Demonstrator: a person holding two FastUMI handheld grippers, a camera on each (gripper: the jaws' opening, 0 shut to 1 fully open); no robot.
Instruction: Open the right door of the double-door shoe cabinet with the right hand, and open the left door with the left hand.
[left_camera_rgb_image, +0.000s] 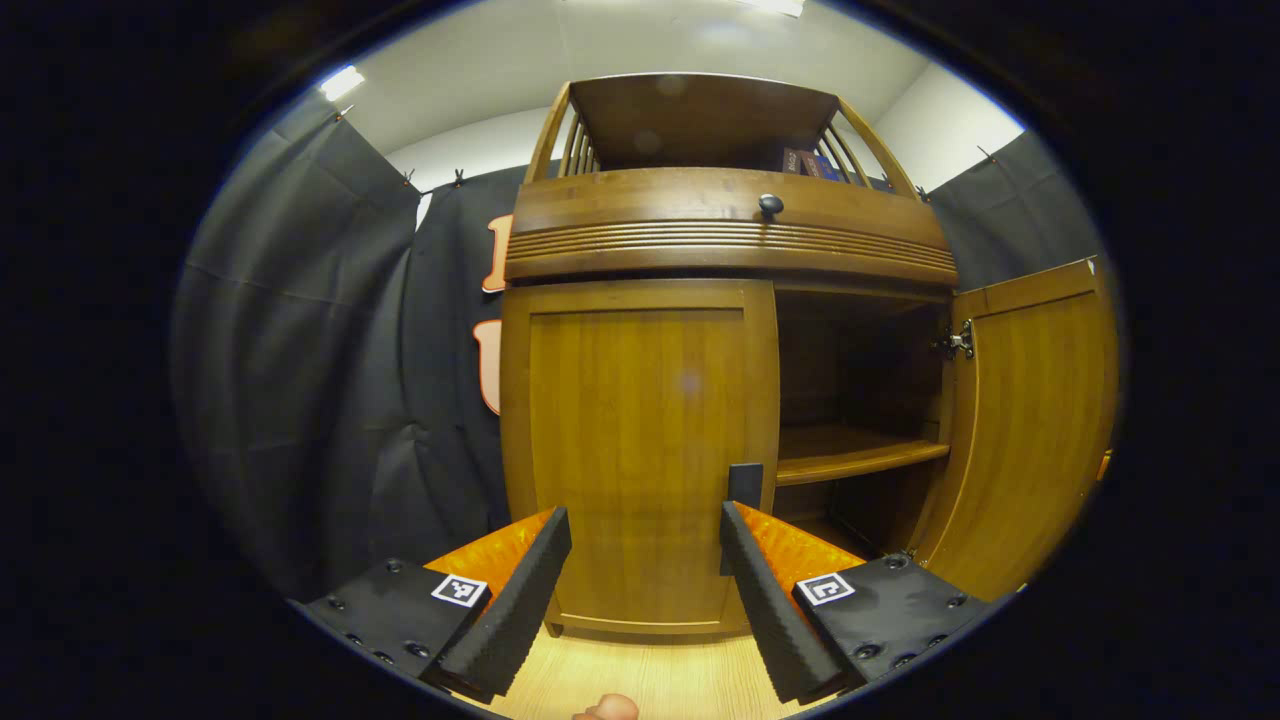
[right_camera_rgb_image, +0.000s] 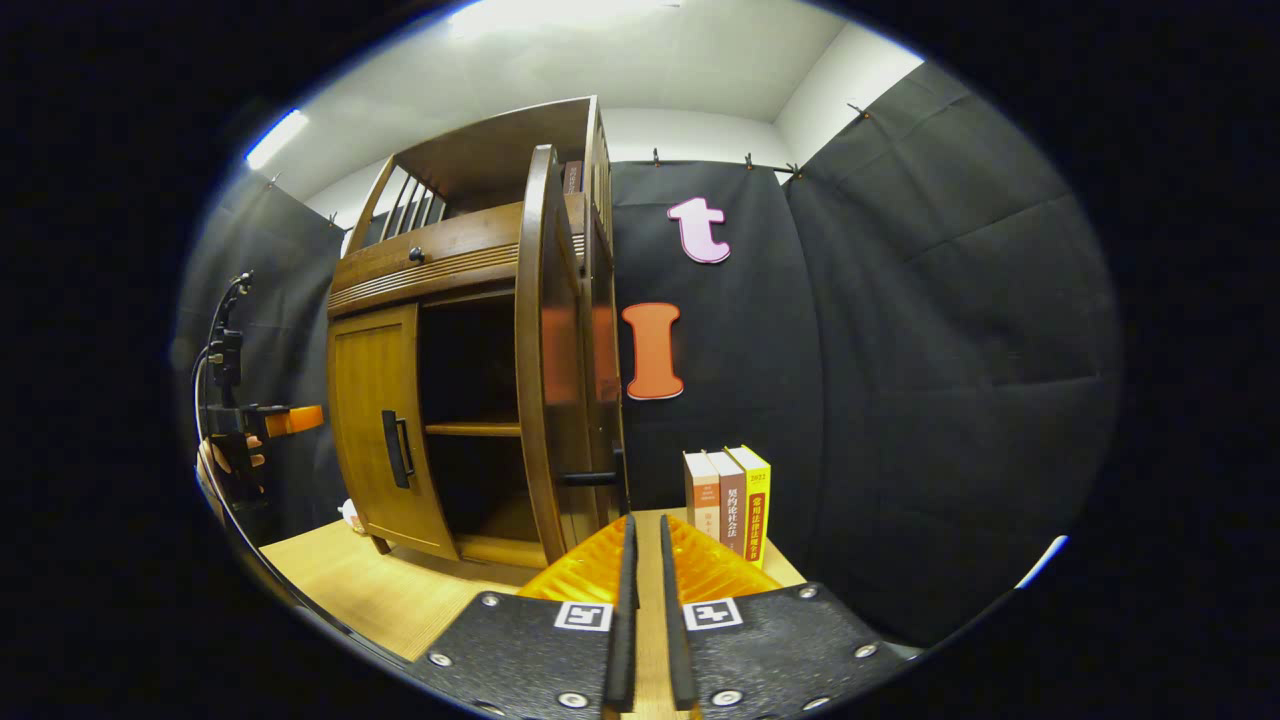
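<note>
left gripper view: tall brown wooden double-door shoe cabinet (left_camera_rgb_image: 730, 330) upright on the light wooden tabletop (left_camera_rgb_image: 640, 675), facing the camera. right door (left_camera_rgb_image: 1030, 420) swung wide; bare inner shelf (left_camera_rgb_image: 850, 450) exposed. left door (left_camera_rgb_image: 640, 450) closed, vertical black handle (left_camera_rgb_image: 744, 485) at its inner edge. left tongs (left_camera_rgb_image: 645, 585) apart, just short of it. right gripper view: right tongs (right_camera_rgb_image: 642, 600) nearly together, clamping nothing; three upright books (right_camera_rgb_image: 728, 500) beside the cabinet.

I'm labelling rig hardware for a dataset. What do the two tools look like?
The left tool and the right tool look alike: translucent orange ribbed fingers lined with black ridged foam pads, mounted on black screwed plates, each bearing a white square tag with a black pattern.
</note>
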